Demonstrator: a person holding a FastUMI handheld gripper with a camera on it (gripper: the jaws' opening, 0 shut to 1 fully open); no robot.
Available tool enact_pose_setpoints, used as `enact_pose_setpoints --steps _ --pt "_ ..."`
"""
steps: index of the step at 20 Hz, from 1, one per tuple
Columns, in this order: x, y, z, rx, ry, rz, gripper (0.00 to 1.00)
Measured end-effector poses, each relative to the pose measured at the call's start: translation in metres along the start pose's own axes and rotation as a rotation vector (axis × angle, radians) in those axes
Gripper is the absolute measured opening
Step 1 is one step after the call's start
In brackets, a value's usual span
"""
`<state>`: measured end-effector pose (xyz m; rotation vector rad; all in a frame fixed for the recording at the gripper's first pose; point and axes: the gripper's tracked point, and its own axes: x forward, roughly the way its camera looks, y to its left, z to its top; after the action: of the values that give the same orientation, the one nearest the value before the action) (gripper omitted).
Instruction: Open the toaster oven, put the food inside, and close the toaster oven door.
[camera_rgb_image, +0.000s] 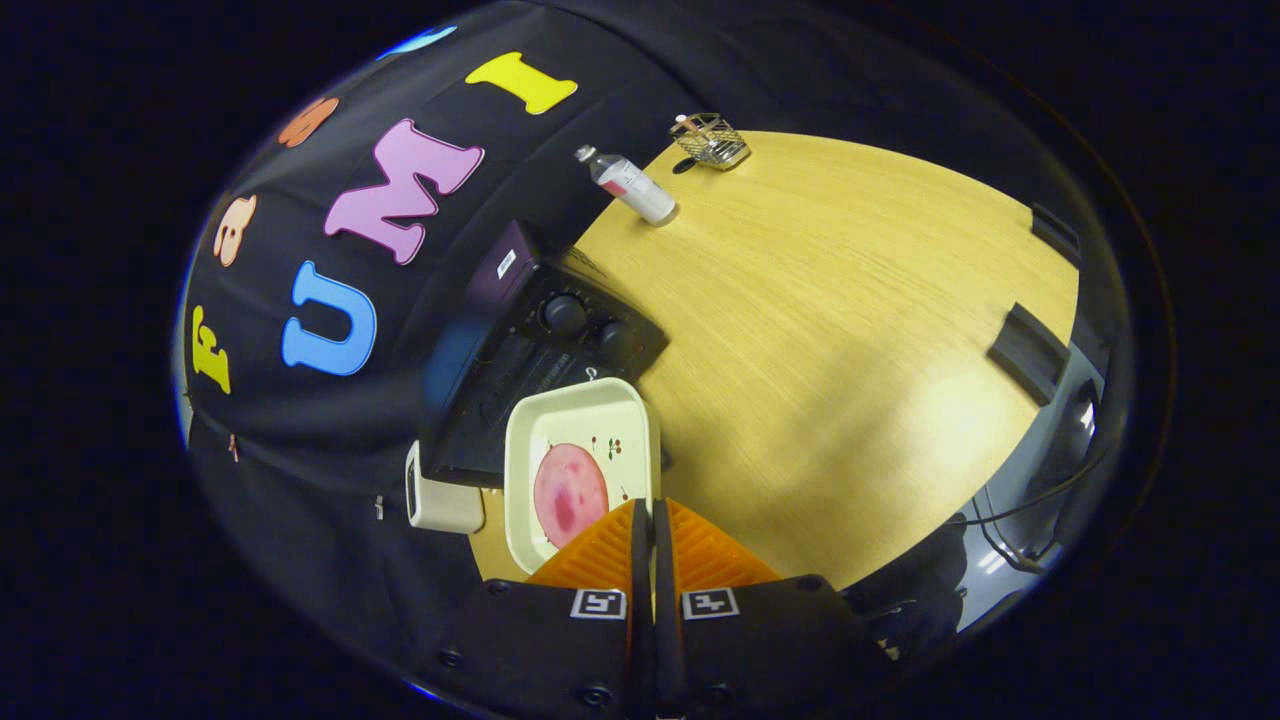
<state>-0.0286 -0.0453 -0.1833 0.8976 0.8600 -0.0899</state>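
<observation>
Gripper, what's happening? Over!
Gripper shut on tray rim. Pink food on tray, toaster oven just beyond. Nothing in the way.

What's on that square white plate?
The plate carries a round pink slice of food. The tool, fingers closed on the plate's rim, covers the near edge, so anything there is hidden.

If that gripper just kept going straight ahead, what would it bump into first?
Probably nothing new: the gripper, jaws shut, seems already clamped on the cream tray's rim. Beyond the tray stands the black toaster oven; depth is unclear.
</observation>
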Motion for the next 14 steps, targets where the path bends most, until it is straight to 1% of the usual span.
enact_pose_setpoints --steps 4,8,10,14 --pt "0.035 0.028 -0.012 0.007 -0.032 0.014 0.06" --pt "0.072 0.054 -0.015 0.047 -0.076 0.025 0.06" --pt "0.09 0.066 -0.014 0.088 -0.096 0.027 0.06" --pt "0.128 0.1 -0.009 0.151 -0.138 0.063 0.06"
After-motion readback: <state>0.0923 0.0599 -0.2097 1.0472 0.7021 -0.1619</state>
